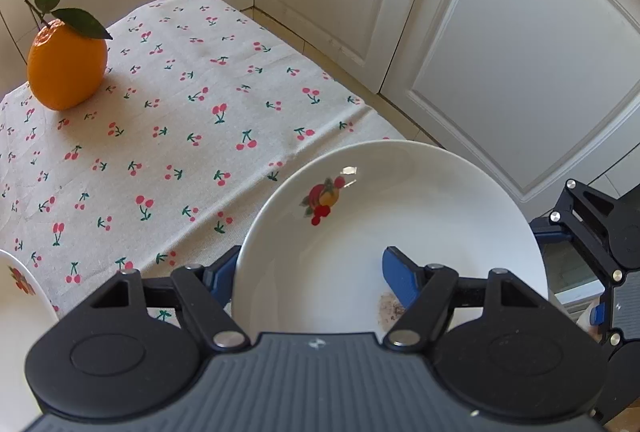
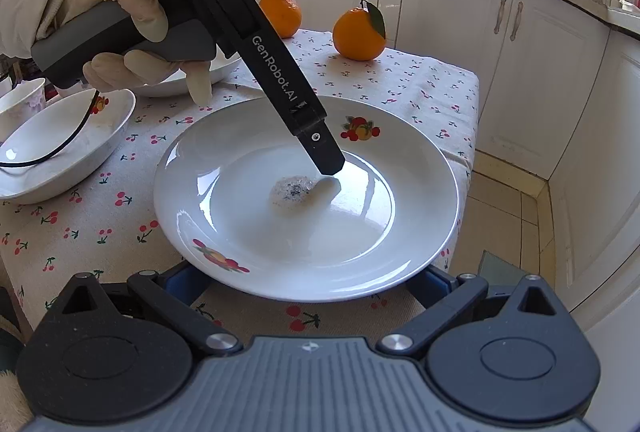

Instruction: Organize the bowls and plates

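A white plate (image 2: 256,240) with fruit prints and a small stain (image 2: 292,192) in its well lies near the right edge of the cherry-print tablecloth (image 2: 100,232). My left gripper (image 1: 308,272) straddles its rim. One blue pad (image 1: 400,280) rests in the well beside the stain, and the rim hides the other pad. In the right wrist view the left gripper (image 2: 330,164) comes down from the upper left in a gloved hand (image 2: 120,4). My right gripper (image 2: 304,306) stands open at the plate's near rim, which covers its fingertips.
A white bowl (image 2: 60,148) sits to the left, with a second bowl (image 2: 224,72) behind the hand and a floral cup (image 2: 20,100) at the far left. Two oranges (image 2: 358,32) (image 2: 280,12) stand at the back. White cabinets (image 2: 540,92) and tiled floor (image 2: 508,212) lie to the right.
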`<state>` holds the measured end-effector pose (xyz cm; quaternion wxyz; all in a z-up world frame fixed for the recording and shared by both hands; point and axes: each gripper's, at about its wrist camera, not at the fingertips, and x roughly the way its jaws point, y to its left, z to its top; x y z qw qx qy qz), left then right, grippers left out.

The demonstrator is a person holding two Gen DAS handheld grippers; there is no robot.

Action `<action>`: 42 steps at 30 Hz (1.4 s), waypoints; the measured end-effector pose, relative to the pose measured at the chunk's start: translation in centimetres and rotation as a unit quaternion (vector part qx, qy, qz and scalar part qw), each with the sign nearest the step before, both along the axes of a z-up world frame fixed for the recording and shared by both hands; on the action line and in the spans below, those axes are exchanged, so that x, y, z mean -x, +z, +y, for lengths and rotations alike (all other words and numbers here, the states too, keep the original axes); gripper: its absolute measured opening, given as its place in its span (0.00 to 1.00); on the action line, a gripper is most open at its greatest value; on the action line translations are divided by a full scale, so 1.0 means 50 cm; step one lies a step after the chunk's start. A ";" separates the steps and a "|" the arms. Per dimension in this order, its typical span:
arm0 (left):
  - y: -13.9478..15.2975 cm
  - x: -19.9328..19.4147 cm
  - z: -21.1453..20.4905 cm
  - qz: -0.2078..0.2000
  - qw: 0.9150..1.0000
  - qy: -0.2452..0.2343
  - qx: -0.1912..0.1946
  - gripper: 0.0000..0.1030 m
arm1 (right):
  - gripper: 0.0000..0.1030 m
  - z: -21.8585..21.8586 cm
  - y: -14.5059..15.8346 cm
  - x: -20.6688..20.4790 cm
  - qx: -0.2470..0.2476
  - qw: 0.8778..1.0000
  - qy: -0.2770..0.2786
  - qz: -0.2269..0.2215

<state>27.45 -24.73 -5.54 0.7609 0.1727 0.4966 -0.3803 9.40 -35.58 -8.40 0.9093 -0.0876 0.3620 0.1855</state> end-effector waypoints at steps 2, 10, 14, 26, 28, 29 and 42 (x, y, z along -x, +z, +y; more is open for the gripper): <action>-0.001 0.000 0.000 0.001 1.000 0.000 -0.001 0.71 | 1.00 0.003 0.002 0.001 0.002 1.000 -0.001 0.001; -0.002 0.003 -0.002 -0.003 1.000 -0.006 -0.004 0.75 | 1.00 0.003 -0.001 -0.001 0.001 1.000 -0.001 0.003; 0.007 0.009 0.003 -0.016 1.000 -0.001 -0.005 0.83 | 1.00 0.003 0.003 0.006 0.003 1.000 -0.005 0.001; 0.146 0.110 0.113 -0.108 0.993 0.037 0.039 0.88 | 1.00 0.032 0.063 0.108 -0.009 0.999 -0.022 -0.029; 0.169 0.141 0.137 -0.126 0.990 0.039 0.046 0.89 | 1.00 0.049 0.071 0.123 -0.010 0.999 -0.011 -0.036; 0.177 0.156 0.149 -0.132 0.989 0.041 0.048 0.89 | 1.00 0.060 0.075 0.129 -0.008 0.999 -0.004 -0.040; 0.191 0.308 0.308 -0.167 0.981 0.091 0.043 0.90 | 1.00 0.168 0.084 0.160 -0.019 0.997 0.057 -0.049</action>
